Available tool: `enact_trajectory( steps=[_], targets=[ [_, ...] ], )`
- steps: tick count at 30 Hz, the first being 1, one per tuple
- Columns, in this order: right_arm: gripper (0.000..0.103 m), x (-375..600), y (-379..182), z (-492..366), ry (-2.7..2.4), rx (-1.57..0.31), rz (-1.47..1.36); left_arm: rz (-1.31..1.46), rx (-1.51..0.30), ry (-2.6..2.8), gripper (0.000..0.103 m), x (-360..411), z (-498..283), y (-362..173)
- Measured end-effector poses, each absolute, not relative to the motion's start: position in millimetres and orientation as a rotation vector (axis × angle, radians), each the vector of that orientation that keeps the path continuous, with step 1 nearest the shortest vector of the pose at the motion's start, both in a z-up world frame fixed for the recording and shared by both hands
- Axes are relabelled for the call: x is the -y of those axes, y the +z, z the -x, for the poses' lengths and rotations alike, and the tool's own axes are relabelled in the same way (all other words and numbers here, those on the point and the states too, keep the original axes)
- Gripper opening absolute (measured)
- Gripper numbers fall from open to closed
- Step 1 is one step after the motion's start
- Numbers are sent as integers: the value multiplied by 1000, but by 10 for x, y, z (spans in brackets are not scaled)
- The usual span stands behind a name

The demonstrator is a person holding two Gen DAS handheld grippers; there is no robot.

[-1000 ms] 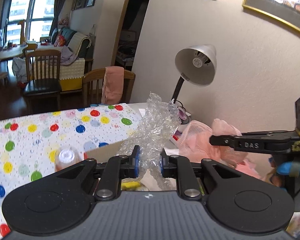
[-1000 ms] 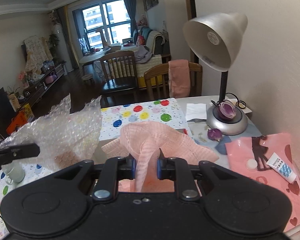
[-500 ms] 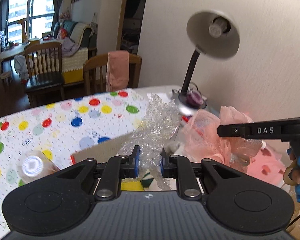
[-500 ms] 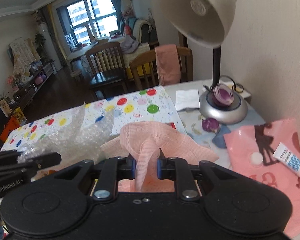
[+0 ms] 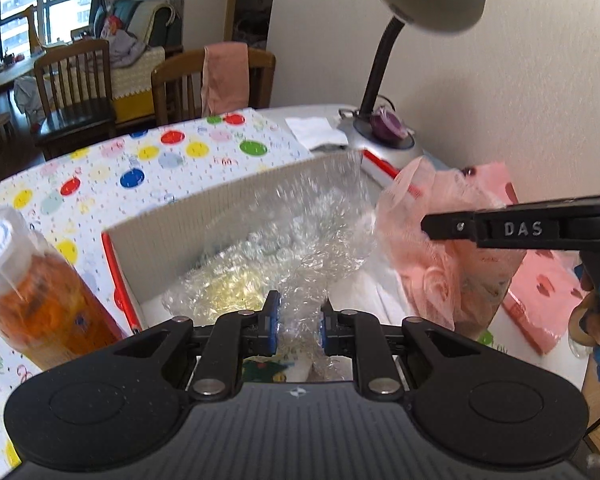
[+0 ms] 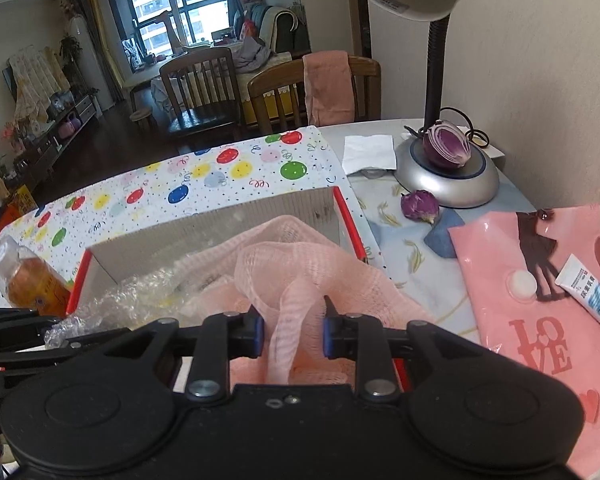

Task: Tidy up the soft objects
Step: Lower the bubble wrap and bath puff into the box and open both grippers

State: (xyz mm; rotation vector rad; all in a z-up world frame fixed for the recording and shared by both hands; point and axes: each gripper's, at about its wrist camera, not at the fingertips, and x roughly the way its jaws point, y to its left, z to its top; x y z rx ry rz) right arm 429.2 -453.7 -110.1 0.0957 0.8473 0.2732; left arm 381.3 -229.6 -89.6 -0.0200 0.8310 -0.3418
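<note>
A cardboard box (image 5: 204,216) with red edges stands open on the table; it also shows in the right wrist view (image 6: 220,224). My left gripper (image 5: 298,320) is shut on a sheet of clear bubble wrap (image 5: 300,236) that hangs down into the box. My right gripper (image 6: 294,330) holds a pink mesh bath sponge (image 6: 300,264) over the box's right side, its jaws a little wider apart than before, the mesh still between them. The sponge (image 5: 439,248) and the right gripper's finger (image 5: 519,228) show at the right of the left wrist view.
An orange-filled bottle (image 5: 40,300) stands at the box's left. A desk lamp (image 6: 443,176) with half a red onion (image 6: 445,148) on its base stands behind. A pink LOVE pouch (image 6: 539,300) and a white tube (image 6: 591,296) lie right. A polka-dot cloth (image 6: 200,184) covers the table.
Both grippers have come down from above the table to the box. The bubble wrap and the pink sponge now hang into the box. The right jaws have widened slightly.
</note>
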Motion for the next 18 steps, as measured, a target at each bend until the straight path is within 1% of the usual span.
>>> enact_trajectory(
  steps=[4, 6, 9, 11, 13, 14, 15, 16, 17, 18],
  targets=[
    [32, 4553, -1108, -4261, 273, -843, -91, 30, -849, -341, 17, 2286, -3784, -951],
    [36, 4559, -1091, -4248, 274, -839, -87, 36, -855, -343, 17, 2278, -3775, -955],
    [48, 4562, -1045, -4203, 277, -826, -82, 64, -858, -362, 18, 2251, -3764, -939],
    [53, 4560, -1020, -4175, 284, -822, -81, 79, -862, -384, 18, 2244, -3748, -928],
    [53, 4556, -995, -4146, 285, -821, -78, 80, -860, -397, 19, 2238, -3720, -912],
    [55, 4557, -983, -4142, 286, -819, -77, 78, -855, -397, 22, 2231, -3698, -897],
    [61, 4556, -969, -4127, 285, -817, -77, 78, -852, -398, 25, 2220, -3676, -881],
    [65, 4553, -956, -4109, 285, -812, -78, 82, -851, -403, 32, 2208, -3661, -870],
    [67, 4549, -943, -4094, 284, -809, -76, 86, -851, -411, 51, 2198, -3648, -857],
    [67, 4542, -929, -4080, 283, -807, -72, 91, -850, -418, 65, 2189, -3635, -846]
  ],
)
